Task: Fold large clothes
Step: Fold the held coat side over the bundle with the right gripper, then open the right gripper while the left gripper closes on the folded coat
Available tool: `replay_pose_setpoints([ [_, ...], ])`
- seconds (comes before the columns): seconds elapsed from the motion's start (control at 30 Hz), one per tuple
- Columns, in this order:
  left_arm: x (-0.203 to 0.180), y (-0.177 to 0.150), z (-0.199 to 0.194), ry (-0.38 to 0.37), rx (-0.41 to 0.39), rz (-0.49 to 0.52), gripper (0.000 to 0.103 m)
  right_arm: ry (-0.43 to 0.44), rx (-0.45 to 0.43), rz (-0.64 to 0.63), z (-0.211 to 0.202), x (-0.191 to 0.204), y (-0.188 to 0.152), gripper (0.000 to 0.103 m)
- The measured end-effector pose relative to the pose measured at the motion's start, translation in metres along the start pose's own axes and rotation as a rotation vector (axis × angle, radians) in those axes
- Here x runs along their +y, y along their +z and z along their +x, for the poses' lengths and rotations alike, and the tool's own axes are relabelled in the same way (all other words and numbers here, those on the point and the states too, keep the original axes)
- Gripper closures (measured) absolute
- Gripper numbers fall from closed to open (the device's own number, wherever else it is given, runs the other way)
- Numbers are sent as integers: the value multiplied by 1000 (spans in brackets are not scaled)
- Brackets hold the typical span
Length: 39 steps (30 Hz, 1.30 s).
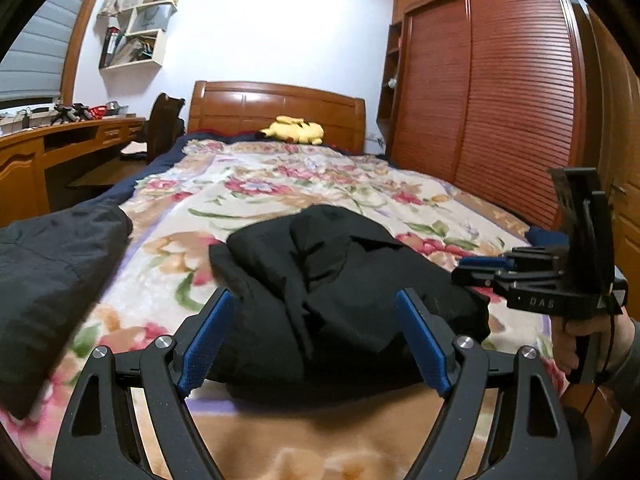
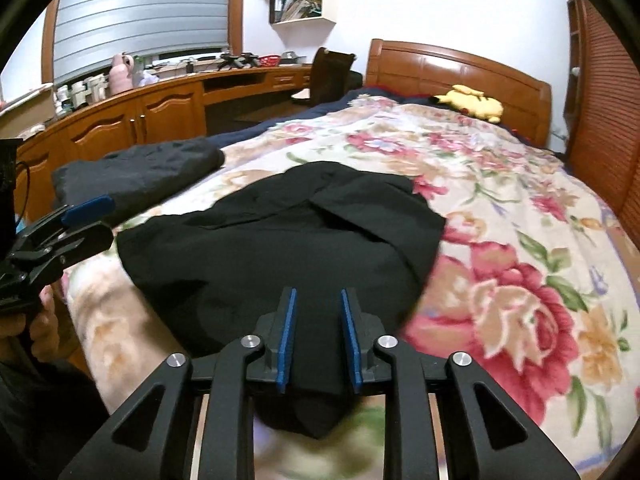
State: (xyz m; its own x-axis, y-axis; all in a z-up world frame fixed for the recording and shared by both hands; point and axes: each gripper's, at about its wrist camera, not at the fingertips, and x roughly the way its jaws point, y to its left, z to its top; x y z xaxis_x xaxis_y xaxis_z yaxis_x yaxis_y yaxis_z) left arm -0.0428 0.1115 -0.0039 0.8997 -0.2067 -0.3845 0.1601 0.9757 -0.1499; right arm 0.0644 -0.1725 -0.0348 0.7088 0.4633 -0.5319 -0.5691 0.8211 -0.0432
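A black garment (image 1: 332, 292) lies bunched on the floral blanket (image 1: 280, 184) of the bed. My left gripper (image 1: 316, 340) is wide open, its blue pads either side of the garment's near edge. In the right wrist view the same garment (image 2: 280, 240) spreads ahead. My right gripper (image 2: 318, 340) is nearly closed, with a corner of the black cloth between its blue pads. The right gripper also shows in the left wrist view (image 1: 480, 270) at the right edge, and the left gripper shows in the right wrist view (image 2: 84, 220) at the left.
A folded dark grey garment (image 2: 140, 176) lies on the bed's left side (image 1: 48, 288). A yellow plush toy (image 1: 292, 130) sits by the wooden headboard (image 1: 276, 108). A wooden desk (image 2: 160, 108) runs along the left wall, a slatted wardrobe (image 1: 500, 100) on the right.
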Motion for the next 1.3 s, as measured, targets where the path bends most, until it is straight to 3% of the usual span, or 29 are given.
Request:
replay_pose_setpoints([
  [0.03, -1, -1, 2, -10, 9, -1, 22, -5, 4, 5, -1, 0, -1, 76],
  [0.1, -3, -3, 8, -28, 34, -4, 39, -17, 10, 21, 0, -2, -3, 65],
  [0.2, -3, -6, 18, -24, 79, -13, 53, -7, 10, 54, -2, -7, -4, 56],
  [0.33, -5, -10, 27, -29, 120, -17, 57, 0, 8, 70, -5, -6, -2, 52],
  [0.4, -6, -12, 31, -35, 134, -19, 74, 0, 6, 68, -4, -6, -3, 51],
  [0.5, -5, -11, 29, -39, 139, -27, 87, 2, 5, 74, -4, -7, -3, 50],
  [0.73, -6, -3, 11, 28, 93, 4, 94, 19, -7, 78, -10, -9, -4, 48],
  [0.9, 21, 6, -9, 103, 38, -34, 94, 62, -26, 84, -14, -4, -1, 48],
  [1.13, 38, -12, -3, 128, 114, -32, 94, 156, -61, 25, -8, 20, 9, 50],
  [1.2, 38, -14, -3, 134, 123, -24, 94, 173, -34, 4, 3, 28, 8, 62],
  [1.3, 40, -20, 2, 136, 150, -17, 94, 153, 15, -36, 21, 34, -1, 64],
])
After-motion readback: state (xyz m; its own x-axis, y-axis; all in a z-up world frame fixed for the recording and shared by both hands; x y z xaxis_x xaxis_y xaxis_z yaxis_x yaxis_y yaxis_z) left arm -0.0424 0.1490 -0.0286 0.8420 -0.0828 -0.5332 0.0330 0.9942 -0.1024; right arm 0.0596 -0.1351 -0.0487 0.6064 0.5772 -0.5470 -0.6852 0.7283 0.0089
